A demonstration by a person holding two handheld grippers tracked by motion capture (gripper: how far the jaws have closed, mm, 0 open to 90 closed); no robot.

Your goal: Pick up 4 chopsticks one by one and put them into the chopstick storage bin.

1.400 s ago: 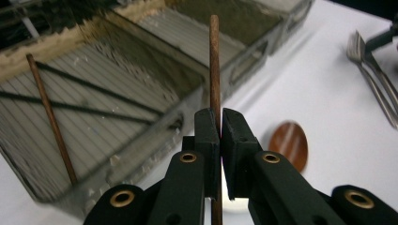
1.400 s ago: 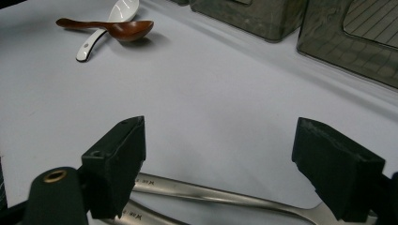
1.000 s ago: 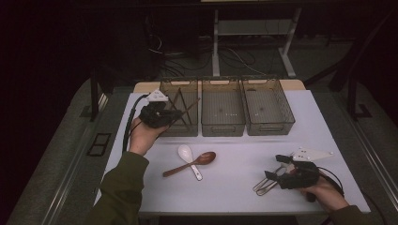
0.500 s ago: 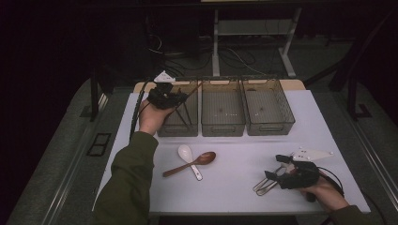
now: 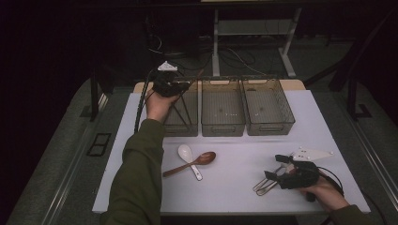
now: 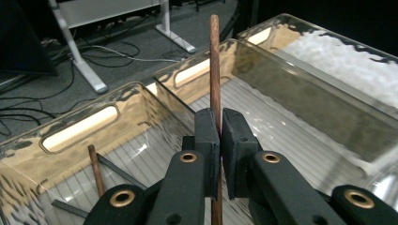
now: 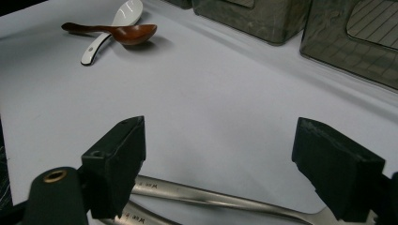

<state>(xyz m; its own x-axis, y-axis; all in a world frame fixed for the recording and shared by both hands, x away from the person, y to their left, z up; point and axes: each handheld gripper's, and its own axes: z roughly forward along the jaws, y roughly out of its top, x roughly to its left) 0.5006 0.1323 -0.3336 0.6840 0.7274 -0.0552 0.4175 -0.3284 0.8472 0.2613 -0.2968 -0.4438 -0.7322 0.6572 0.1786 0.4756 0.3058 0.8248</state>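
A wooden chopstick [image 6: 215, 70] stands upright over the leftmost bin [image 5: 180, 123], pinched between the closed fingers of the left gripper [image 6: 220, 136]. Well away from that bin, near the counter's [image 5: 234, 183] front edge, the right gripper [image 7: 220, 154] holds its fingers wide open over metal utensils [image 7: 211, 199].

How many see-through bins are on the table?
3, side by side along the table's far edge: the left bin with dark sticks in it, under the left gripper, the middle bin, and the right bin.
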